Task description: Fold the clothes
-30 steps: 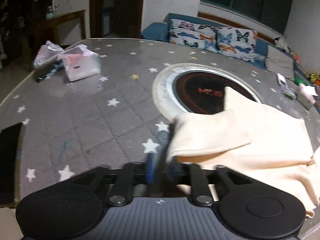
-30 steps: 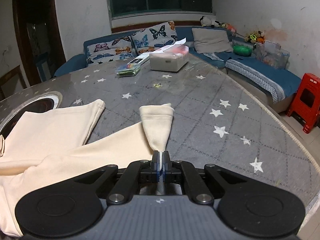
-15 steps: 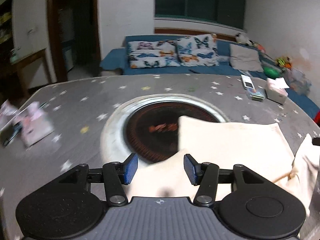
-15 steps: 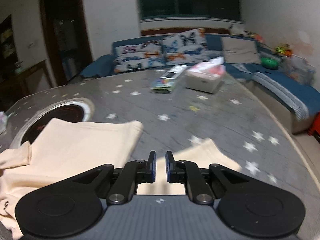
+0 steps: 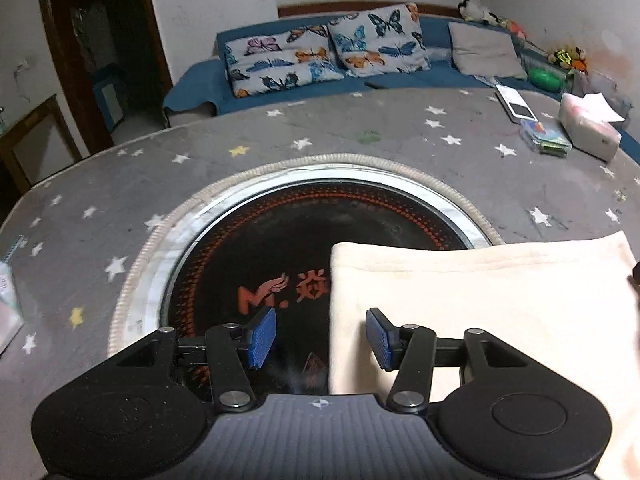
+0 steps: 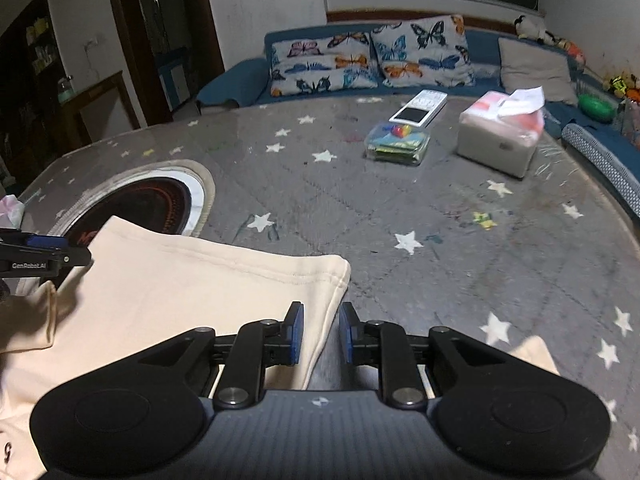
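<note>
A cream garment (image 5: 480, 312) lies flat on the grey star-patterned table (image 5: 360, 152), its left part over the black round hob (image 5: 280, 248). My left gripper (image 5: 320, 338) is open above the garment's left edge, which runs between its blue pads. In the right wrist view the same garment (image 6: 180, 280) fills the lower left. My right gripper (image 6: 321, 338) is open over the garment's right hemmed corner, with the edge between the fingers. The left gripper's finger (image 6: 36, 248) shows at the far left there. A loose cream piece (image 6: 532, 354) peeks out at the lower right.
A tissue box (image 6: 500, 136), a clear box of coloured items (image 6: 398, 144) and a remote (image 6: 420, 108) sit at the table's far right. A blue sofa with butterfly cushions (image 5: 328, 56) stands behind. A plastic bag (image 5: 8, 304) lies at the left edge.
Both grippers let go of the cloth they held a second ago and opened. Both then swung over the flat garment; the left now looks over the hob, the right over the hemmed corner.
</note>
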A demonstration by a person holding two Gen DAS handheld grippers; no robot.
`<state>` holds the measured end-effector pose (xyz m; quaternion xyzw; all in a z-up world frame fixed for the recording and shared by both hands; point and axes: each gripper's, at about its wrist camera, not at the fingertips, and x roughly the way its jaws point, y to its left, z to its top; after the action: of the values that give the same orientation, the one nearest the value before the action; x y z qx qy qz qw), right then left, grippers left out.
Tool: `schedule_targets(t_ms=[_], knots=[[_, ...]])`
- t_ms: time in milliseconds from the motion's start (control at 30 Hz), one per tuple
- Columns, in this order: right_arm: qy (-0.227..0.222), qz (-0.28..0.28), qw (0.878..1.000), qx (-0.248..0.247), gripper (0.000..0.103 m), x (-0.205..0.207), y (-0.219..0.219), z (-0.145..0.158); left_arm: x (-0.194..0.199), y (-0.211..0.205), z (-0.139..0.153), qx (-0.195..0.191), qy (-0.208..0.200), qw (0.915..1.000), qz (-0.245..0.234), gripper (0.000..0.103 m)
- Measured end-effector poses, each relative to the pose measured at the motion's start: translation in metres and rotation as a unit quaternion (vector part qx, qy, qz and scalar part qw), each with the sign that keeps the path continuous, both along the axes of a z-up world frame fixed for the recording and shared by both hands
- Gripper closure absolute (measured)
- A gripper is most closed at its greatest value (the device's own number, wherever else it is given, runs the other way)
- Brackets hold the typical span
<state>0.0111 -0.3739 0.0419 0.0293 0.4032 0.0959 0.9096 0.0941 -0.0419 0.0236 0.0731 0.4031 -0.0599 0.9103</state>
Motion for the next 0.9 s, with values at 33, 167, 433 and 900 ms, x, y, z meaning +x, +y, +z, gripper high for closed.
schedule_targets(t_ms=[33,167,433,900], knots=[[0.004,0.001,1.0,0.0,0.084,0.004,0.001,-0.003,0.003,-0.001,-0.002,-0.002,0.002,1.0,-0.003,0.057],[0.006,0.011,1.0,-0.005,0.088,0.018,0.006,-0.003,0.01,-0.003,-0.004,-0.012,-0.001,0.9996,-0.025,0.09],[-0.046,0.035,0.997,-0.041,0.098,0.051,0.033,0.013,0.032,0.001,0.006,0.0,-0.044,0.999,0.005,0.101],[-0.044,0.073,0.996,-0.04,0.091,0.044,0.039,0.028,0.032,-0.005,0.01,-0.01,-0.048,0.9988,-0.007,0.095]])
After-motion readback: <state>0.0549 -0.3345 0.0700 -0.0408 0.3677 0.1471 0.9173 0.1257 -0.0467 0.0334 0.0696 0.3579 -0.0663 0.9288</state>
